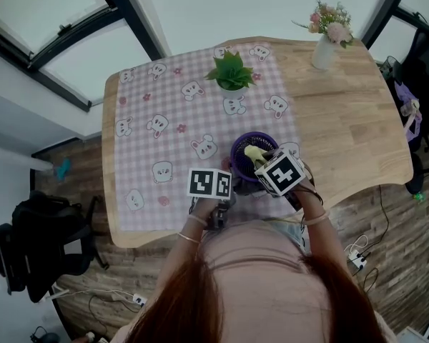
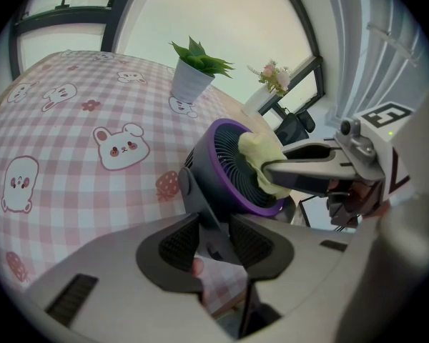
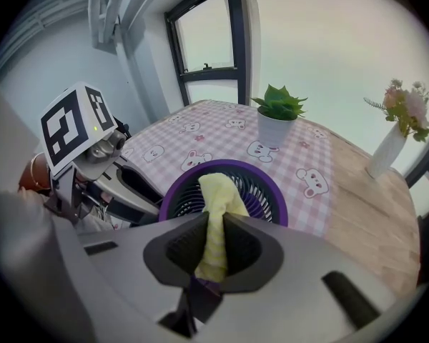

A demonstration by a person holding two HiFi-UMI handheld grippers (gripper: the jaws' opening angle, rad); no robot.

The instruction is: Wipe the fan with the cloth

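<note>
So, the small fan with the purple rim and dark grey grille (image 1: pixel 241 154) is stood on the pink checked tablecloth with bunny prints (image 1: pixel 164 120). It's close to the near edge of the light wooden table (image 1: pixel 343 113), with the grille tilted upward. Its dark stand is clamped between the jaws of the left gripper (image 2: pixel 214 236), both pads pressed on it. The pale yellow cloth (image 3: pixel 216 195) is pinched tight by the right gripper (image 3: pixel 213 240), and its free end is laid across the fan's grille, touching it. Further back, a little green plant in a white pot (image 1: pixel 231 73) is set on the tablecloth. A white vase of pink flowers (image 1: pixel 323 50) can be seen on bare wood near the far right corner.
</note>
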